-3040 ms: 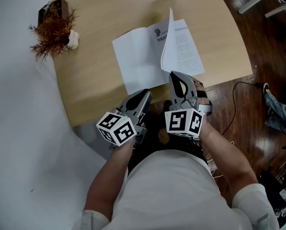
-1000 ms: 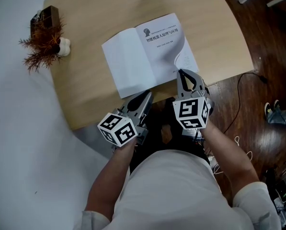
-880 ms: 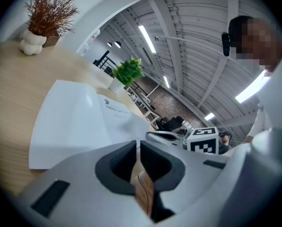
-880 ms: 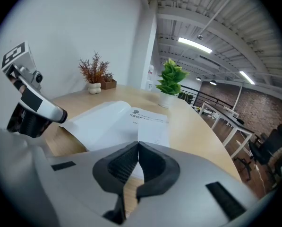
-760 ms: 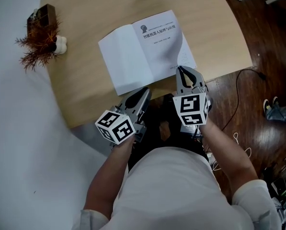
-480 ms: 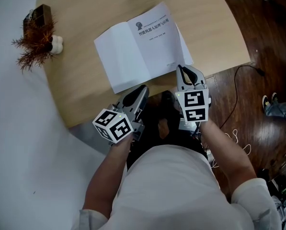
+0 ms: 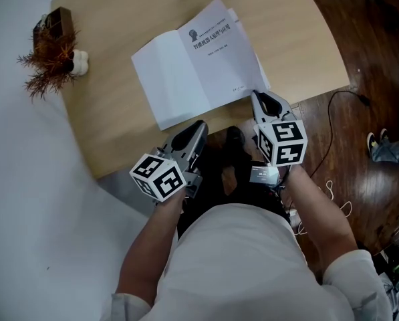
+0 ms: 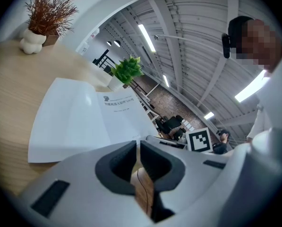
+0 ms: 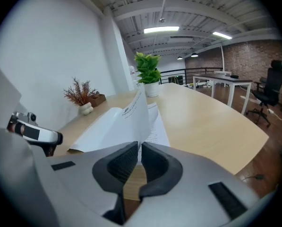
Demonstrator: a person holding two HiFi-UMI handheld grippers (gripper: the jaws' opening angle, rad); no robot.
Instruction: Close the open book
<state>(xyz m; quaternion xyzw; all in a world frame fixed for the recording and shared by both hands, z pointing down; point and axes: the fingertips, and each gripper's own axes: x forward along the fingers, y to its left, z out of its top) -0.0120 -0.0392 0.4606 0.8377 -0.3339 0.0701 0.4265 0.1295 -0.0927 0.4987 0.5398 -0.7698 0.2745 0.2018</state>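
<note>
The open book [image 7: 179, 79] lies on the wooden worktop [image 7: 119, 132] close to its front edge, with its spine running away from the person. The right tool [image 7: 258, 95] sits at the book's near right corner, its jaws clenched on the lower edge of the title page [image 9: 137, 111]. In the right gripper view, that page curls upward out of the thin slit between the jaws, lifted off the printed page beneath it. The left tool [image 7: 199, 126] hangs just off the worktop's front edge, near the bottom of the blank left page but not touching it, jaws pressed together on nothing. A dried plant [image 7: 49, 52] in a white vase stands at the worktop's left edge, well apart from the book, and a green potted plant [image 8: 126, 71] stands beyond the book's far edge
</note>
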